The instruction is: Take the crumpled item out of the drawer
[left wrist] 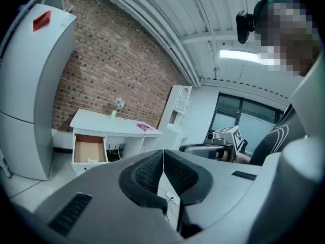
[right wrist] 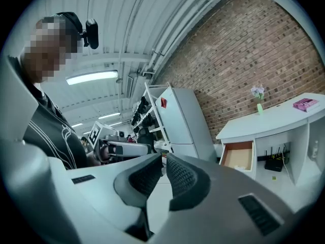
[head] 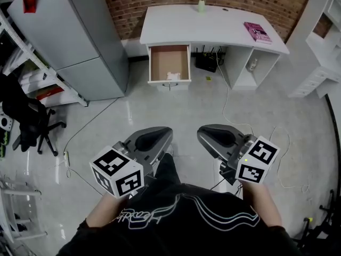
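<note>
Lying against the front wall of the open drawer [head: 160,63], the crumpled item [head: 173,76] sits well apart at my twelve o'clock, below the counter [head: 213,25]; my left tool [head: 162,135] lines up nearer than my right tool [head: 205,134], both clenched empty.

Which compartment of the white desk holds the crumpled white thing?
The pulled-out drawer at the left end, brown inside; the crumpled item lies by its front wall. The others are open white shelves.

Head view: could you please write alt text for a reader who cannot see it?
A person holds the left gripper and right gripper, both shut and empty, above the floor; ahead, the white desk has an open drawer holding a crumpled item.
</note>
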A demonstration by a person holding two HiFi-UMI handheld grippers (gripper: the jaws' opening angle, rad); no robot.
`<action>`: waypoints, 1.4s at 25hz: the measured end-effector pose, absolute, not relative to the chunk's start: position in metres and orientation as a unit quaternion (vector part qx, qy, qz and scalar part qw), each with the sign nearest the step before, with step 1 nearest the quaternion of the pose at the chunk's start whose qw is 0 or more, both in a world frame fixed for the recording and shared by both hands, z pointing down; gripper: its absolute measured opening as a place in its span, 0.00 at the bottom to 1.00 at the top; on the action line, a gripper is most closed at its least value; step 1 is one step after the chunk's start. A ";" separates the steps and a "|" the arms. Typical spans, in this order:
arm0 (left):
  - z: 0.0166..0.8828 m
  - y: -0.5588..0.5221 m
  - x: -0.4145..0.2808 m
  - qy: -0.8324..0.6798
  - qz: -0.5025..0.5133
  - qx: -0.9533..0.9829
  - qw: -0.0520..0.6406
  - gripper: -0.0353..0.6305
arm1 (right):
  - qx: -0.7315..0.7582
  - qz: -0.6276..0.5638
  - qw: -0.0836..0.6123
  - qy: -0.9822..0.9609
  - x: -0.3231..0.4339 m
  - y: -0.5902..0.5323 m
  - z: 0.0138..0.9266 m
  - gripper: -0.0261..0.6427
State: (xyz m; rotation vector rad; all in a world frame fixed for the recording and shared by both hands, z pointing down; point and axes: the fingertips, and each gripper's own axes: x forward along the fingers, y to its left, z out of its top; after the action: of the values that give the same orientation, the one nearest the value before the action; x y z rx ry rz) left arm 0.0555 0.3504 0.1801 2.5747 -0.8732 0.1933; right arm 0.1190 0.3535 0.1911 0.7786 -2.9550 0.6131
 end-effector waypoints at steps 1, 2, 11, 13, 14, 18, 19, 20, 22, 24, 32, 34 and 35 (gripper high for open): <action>0.184 0.336 0.051 -0.314 0.073 0.923 0.213 0.09 | 0.252 0.202 0.015 -0.946 0.115 0.339 0.195 0.12; 0.188 0.321 0.047 -0.313 0.076 0.921 0.220 0.09 | 0.255 0.208 0.017 -0.944 0.112 0.323 0.200 0.12; 0.228 0.129 -0.001 -0.302 0.087 0.913 0.260 0.09 | 0.274 0.256 0.037 -0.926 0.066 0.145 0.244 0.12; 0.237 0.084 -0.011 -0.302 0.094 0.912 0.260 0.09 | 0.275 0.264 0.049 -0.923 0.056 0.104 0.255 0.12; 0.243 0.062 -0.016 -0.302 0.097 0.912 0.259 0.09 | 0.276 0.265 0.057 -0.922 0.051 0.085 0.261 0.12; 0.272 -0.005 -0.036 -0.303 0.105 0.906 0.275 0.09 | 0.282 0.269 0.082 -0.917 0.036 0.017 0.284 0.12; 0.280 -0.018 -0.041 -0.303 0.107 0.905 0.280 0.09 | 0.284 0.270 0.085 -0.916 0.033 0.003 0.289 0.12; 0.288 -0.030 -0.045 -0.303 0.110 0.903 0.284 0.09 | 0.284 0.270 0.090 -0.915 0.030 -0.010 0.295 0.12; 0.303 -0.050 -0.053 -0.304 0.116 0.899 0.292 0.09 | 0.286 0.266 0.105 -0.915 0.025 -0.035 0.307 0.12; 0.315 -0.067 -0.059 -0.304 0.119 0.897 0.298 0.09 | 0.287 0.257 0.124 -0.914 0.022 -0.059 0.319 0.13; 0.350 -0.113 -0.067 -0.324 0.128 0.883 0.315 0.09 | 0.279 0.238 0.187 -0.911 0.019 -0.134 0.372 0.13; 0.354 -0.125 -0.068 -0.328 0.128 0.879 0.321 0.09 | 0.276 0.241 0.202 -0.908 0.020 -0.153 0.387 0.13; 0.357 -0.132 -0.068 -0.331 0.129 0.877 0.323 0.09 | 0.275 0.244 0.211 -0.906 0.021 -0.163 0.396 0.16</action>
State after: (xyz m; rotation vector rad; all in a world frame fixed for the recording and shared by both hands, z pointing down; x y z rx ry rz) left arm -0.0684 -0.1316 0.3570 2.3018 -0.8678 0.3390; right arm 0.0211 -0.1627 0.3959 0.7632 -2.5178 0.6784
